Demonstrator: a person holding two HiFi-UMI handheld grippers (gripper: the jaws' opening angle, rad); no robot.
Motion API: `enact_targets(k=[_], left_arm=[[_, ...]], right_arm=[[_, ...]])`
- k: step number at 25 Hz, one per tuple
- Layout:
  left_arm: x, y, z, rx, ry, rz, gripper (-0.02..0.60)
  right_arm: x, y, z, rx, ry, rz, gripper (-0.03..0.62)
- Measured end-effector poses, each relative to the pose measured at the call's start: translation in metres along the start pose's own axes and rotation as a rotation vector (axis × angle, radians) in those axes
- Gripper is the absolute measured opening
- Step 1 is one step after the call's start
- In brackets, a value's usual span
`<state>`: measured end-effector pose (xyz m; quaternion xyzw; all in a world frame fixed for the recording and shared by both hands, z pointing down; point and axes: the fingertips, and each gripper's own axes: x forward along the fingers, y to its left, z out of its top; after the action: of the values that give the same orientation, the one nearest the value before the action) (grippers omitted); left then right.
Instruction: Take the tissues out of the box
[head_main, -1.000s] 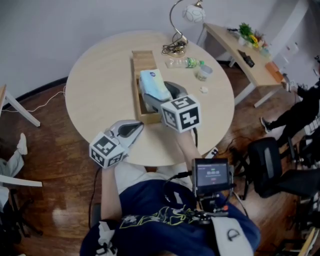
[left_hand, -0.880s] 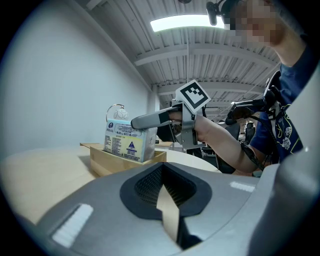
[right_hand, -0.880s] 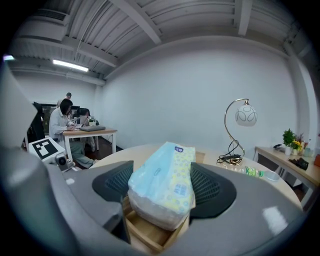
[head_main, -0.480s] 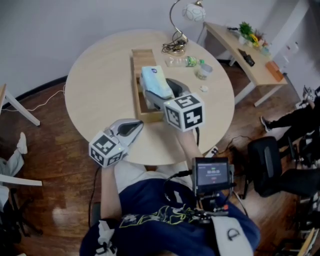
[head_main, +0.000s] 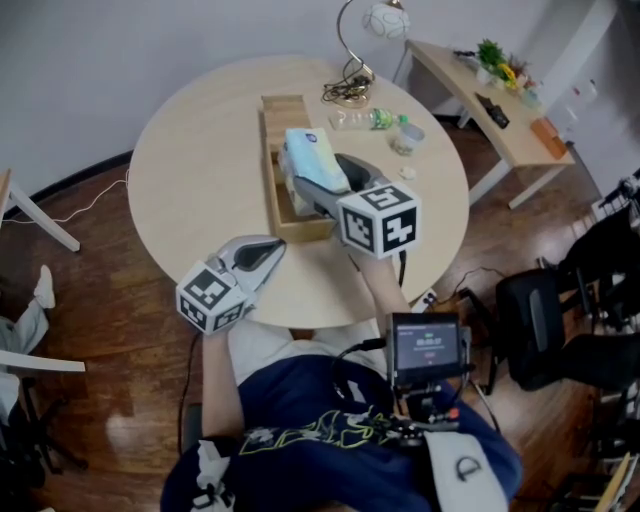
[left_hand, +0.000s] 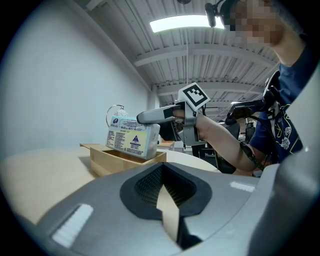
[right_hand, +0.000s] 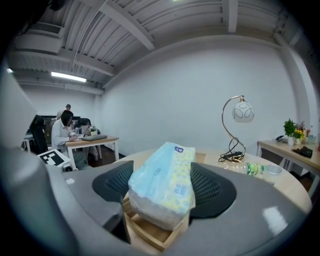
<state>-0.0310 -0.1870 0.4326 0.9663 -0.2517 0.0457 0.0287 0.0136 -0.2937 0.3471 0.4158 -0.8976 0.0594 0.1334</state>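
Note:
A light blue tissue pack (head_main: 312, 160) hangs tilted over the near end of the long wooden box (head_main: 272, 195) on the round table (head_main: 190, 150). My right gripper (head_main: 318, 174) is shut on it, a pad against each side of the pack (right_hand: 165, 180), whose lower end is just above the box (right_hand: 150, 234). The left gripper view shows the pack (left_hand: 131, 137) clear of the box rim (left_hand: 112, 161), with the right gripper (left_hand: 150, 116) on top. My left gripper (head_main: 270, 255) rests shut near the table's front edge, left of the box, holding nothing.
A lamp (head_main: 385, 20), cables (head_main: 345, 95), a plastic bottle (head_main: 372, 122) and a small cup (head_main: 405, 143) stand at the table's far right. A side desk (head_main: 490, 95) and an office chair (head_main: 540, 320) are to the right. A person (right_hand: 64, 131) sits at a distant desk.
The right gripper has carried the tissue pack slightly up and to the right, away from the box. The left gripper has stayed put.

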Motion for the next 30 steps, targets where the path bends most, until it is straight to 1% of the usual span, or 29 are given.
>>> enact_targets(k=[14,21,30], left_arm=[[0.000,0.001,-0.001,0.001,-0.001,-0.003,0.000],[0.001,0.000,-0.001,0.000,0.003,-0.002,0.000],[0.000,0.000,0.000,0.000,0.005,-0.003,0.000]], right_arm=[[-0.011,-0.002,0.011,-0.001,-0.040,-0.002,0.351],[-0.021,-0.014,0.016,0.003,-0.053,-0.036,0.350],[-0.033,-0.027,0.017,0.029,-0.062,-0.046,0.350]])
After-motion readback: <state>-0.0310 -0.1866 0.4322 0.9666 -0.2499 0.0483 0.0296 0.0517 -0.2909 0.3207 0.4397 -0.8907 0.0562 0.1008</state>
